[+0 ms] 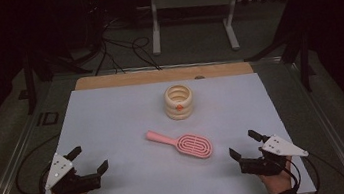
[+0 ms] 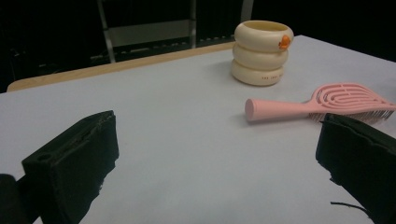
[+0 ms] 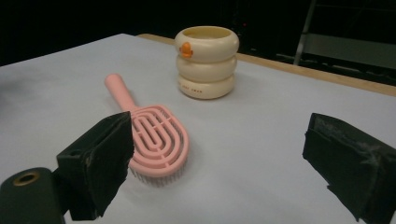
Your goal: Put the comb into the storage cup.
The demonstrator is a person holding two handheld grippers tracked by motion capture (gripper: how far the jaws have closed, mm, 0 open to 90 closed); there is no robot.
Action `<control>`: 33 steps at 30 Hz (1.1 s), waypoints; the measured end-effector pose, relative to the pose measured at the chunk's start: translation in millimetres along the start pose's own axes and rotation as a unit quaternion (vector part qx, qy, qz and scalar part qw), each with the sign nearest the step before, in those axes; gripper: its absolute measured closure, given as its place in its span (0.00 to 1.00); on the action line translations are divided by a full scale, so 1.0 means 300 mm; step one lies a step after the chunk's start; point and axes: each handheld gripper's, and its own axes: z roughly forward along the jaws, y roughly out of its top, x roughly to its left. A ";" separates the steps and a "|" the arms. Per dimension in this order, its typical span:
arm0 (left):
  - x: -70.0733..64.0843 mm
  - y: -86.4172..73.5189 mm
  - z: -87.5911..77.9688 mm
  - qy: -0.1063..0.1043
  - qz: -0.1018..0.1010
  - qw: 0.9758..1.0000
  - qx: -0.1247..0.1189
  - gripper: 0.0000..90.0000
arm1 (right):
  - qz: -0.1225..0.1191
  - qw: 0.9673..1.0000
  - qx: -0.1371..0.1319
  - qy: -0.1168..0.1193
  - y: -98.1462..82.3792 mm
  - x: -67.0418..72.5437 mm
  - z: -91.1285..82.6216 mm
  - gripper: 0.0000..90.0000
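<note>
High view first: the left tool (image 1: 89, 161) and right tool (image 1: 244, 145) both rest at the near edge of the bench (image 1: 112, 115) with jaws spread and nothing between them. The pink brush (image 1: 184, 144) lies ahead of and between them, nearer the right tool, its handle pointing up and to the left in this view; the cream cup (image 1: 178, 101) stands beyond it, apart. Left gripper view: the brush (image 2: 322, 102) lies flat, ahead and to the right of the open jaws, handle end nearest, so a grab on that round handle could let it roll or slip out. Right gripper view: the brush head (image 3: 156, 140) sits just ahead of the left jaw, bristles down; a low approach could shove it away, and a careless swing might knock the cup (image 3: 207, 60) over.
</note>
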 end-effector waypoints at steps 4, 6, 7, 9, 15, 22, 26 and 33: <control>-0.001 -0.002 0.004 -0.001 0.002 1.000 0.003 0.00 | -0.001 1.000 0.004 0.006 0.001 0.010 0.009 0.10; -0.003 -0.003 0.007 -0.002 0.001 1.000 0.004 0.00 | -0.002 1.000 0.006 0.009 0.001 0.015 0.013 0.10; -0.003 -0.003 0.008 -0.002 0.003 1.000 0.006 0.00 | -0.002 1.000 0.008 0.010 0.002 0.018 0.015 0.10; -0.005 -0.004 0.011 -0.003 0.003 1.000 0.006 0.00 | -0.004 1.000 0.011 0.011 0.002 0.022 0.020 0.10; -0.005 -0.006 0.015 -0.004 0.004 1.000 0.008 0.00 | -0.004 1.000 0.015 0.016 0.002 0.032 0.030 0.10; -0.008 -0.006 0.016 -0.005 0.003 1.000 0.008 0.00 | -0.003 1.000 0.016 0.022 0.002 0.041 0.036 0.10; -0.008 -0.006 0.017 -0.006 0.003 1.000 0.008 0.00 | -0.008 0.999 0.024 0.034 0.005 0.064 0.054 0.14; -0.007 -0.008 0.019 -0.007 0.003 1.000 0.009 0.00 | -0.006 0.998 0.050 0.041 0.001 0.093 0.087 0.21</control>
